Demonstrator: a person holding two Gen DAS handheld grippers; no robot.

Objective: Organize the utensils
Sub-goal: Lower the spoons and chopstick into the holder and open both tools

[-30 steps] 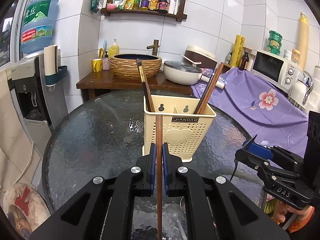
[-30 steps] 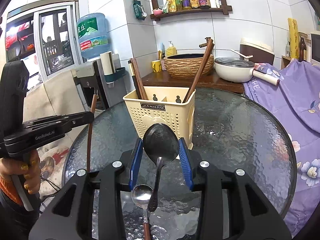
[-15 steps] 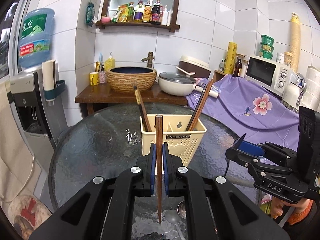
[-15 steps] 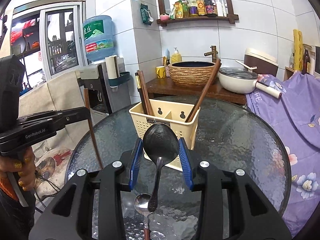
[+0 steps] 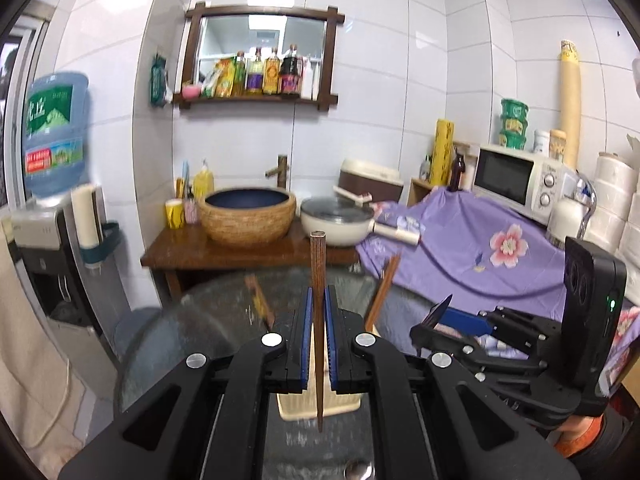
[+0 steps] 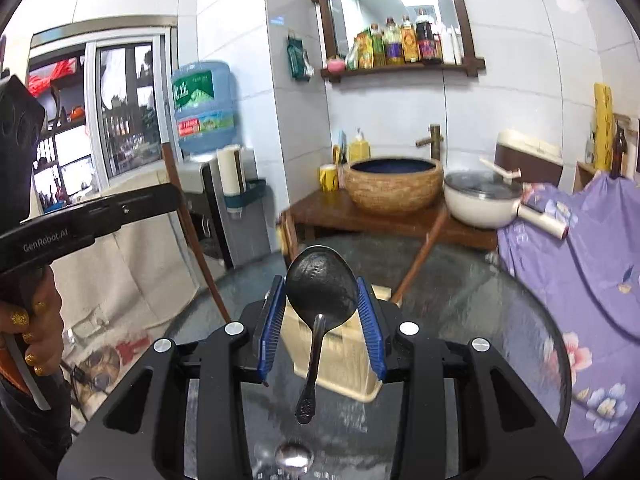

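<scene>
My left gripper (image 5: pixel 319 320) is shut on a brown chopstick (image 5: pixel 317 276) that stands upright between the blue pads. It hangs above the cream utensil caddy (image 5: pixel 294 406), which the fingers mostly hide. Other chopsticks (image 5: pixel 382 292) lean in the caddy. My right gripper (image 6: pixel 320 308) is shut on the bowl of a dark spoon (image 6: pixel 322 284), whose handle hangs down over the caddy (image 6: pixel 344 360). The left gripper (image 6: pixel 160 200) and its chopstick (image 6: pixel 192 236) show at the left of the right wrist view. A second spoon (image 6: pixel 294 458) lies on the glass table (image 6: pixel 500 320) below.
Behind the round table stands a wooden stand (image 5: pixel 192 250) with a woven basin (image 5: pixel 248 216) and a white pan (image 5: pixel 336 222). A purple flowered cloth (image 5: pixel 480 256) and a microwave (image 5: pixel 516 178) are at the right, a water dispenser (image 5: pixel 52 208) at the left.
Both grippers have risen, still holding the chopstick and the spoon. The caddy has dropped low in both views and now sits under the fingers.
</scene>
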